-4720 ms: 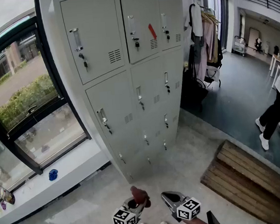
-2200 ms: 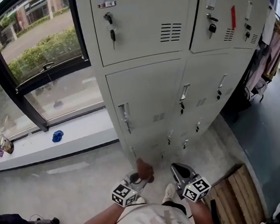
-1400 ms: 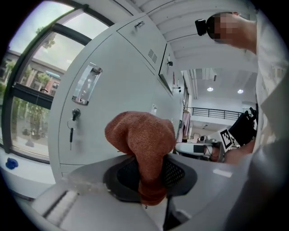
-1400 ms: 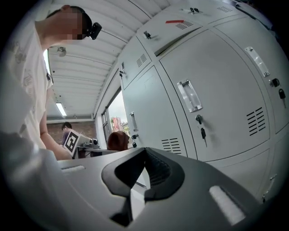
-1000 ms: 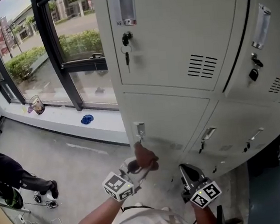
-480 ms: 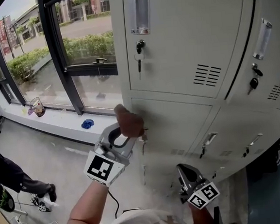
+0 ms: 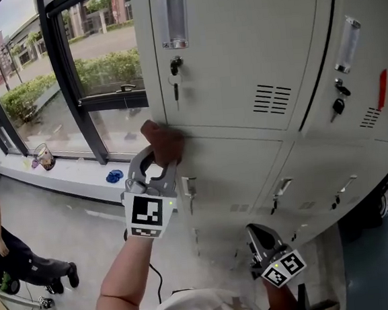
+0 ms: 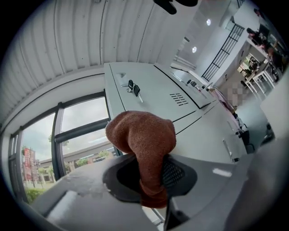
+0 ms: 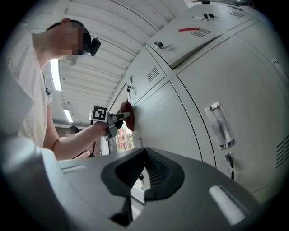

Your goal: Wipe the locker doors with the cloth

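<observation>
My left tongs (image 7: 159, 155) are clamped on the rust-brown terry cloth (image 7: 163, 140). Only a narrow fold sits between the jaws, and the bulk is bunched beyond the tips, pressed against the pale grey metal locker at centre left of the head view. It lies on the seam between the upper-left locker door (image 7: 238, 39) and the door beneath (image 7: 229, 175). My right tongs (image 7: 255, 237) hang low at the bottom right of that view, jaws together with nothing between them. My main worry is the grip: if I drag hard, friction on the painted steel could pull the fold out and drop the cloth to the floor. If I tilt the wrist too far, the wad may roll aside and the hard tips could scrape the paint. Just above the cloth a small silver key (image 7: 175, 90) dangles from its lock, and an upward stroke could snag the pile on it or knock it. Just below, the lower door's metal latch handle (image 7: 188, 185) could catch the cloth the same way. I also can't tell whether these doors are locked, so a firm push could make one rattle or swing.
</observation>
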Tool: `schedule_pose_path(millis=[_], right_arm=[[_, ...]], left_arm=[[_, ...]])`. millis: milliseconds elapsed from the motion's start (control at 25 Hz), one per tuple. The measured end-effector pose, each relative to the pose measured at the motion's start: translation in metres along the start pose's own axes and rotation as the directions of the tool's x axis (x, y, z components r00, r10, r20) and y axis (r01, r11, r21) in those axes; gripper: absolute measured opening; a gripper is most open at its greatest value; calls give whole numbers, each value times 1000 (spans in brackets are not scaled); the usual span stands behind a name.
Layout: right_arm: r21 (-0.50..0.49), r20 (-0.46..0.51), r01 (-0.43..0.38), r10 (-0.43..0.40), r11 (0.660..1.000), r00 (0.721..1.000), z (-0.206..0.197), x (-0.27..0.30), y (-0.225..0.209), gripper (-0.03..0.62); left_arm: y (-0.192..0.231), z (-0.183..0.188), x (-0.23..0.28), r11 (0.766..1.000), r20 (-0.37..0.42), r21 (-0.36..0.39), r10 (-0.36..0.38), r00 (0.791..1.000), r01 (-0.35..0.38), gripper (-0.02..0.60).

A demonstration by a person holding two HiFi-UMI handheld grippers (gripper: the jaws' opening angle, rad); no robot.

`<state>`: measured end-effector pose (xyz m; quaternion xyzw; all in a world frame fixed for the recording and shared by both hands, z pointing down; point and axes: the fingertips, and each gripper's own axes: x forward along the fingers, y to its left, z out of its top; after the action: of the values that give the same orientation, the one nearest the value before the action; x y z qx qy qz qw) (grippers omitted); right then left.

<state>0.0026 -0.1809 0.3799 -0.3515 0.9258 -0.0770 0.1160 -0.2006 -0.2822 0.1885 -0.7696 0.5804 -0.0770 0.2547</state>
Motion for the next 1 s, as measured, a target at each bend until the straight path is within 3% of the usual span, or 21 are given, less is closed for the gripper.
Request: schedule_pose_path(millis=[160, 440, 560, 1000], right_arm=[[-7, 2, 15, -15, 1000, 1000, -1, -2, -4, 9], [20, 10, 0, -1, 1000, 1000, -3, 0, -1, 9], [24, 17, 6, -6, 1000, 1000, -1, -3, -2, 9], [-38, 11, 68, -67, 997, 998, 3, -27, -15, 9]], left_arm=[[-5, 4, 6, 995, 13, 79, 59, 998, -60, 91], [-27, 0, 10, 995, -10, 73, 63, 998, -62, 91], [-49, 3, 17, 994, -16, 105, 22, 1000, -21, 91], [-104, 31, 39, 991, 27, 91, -104, 994, 101, 91]])
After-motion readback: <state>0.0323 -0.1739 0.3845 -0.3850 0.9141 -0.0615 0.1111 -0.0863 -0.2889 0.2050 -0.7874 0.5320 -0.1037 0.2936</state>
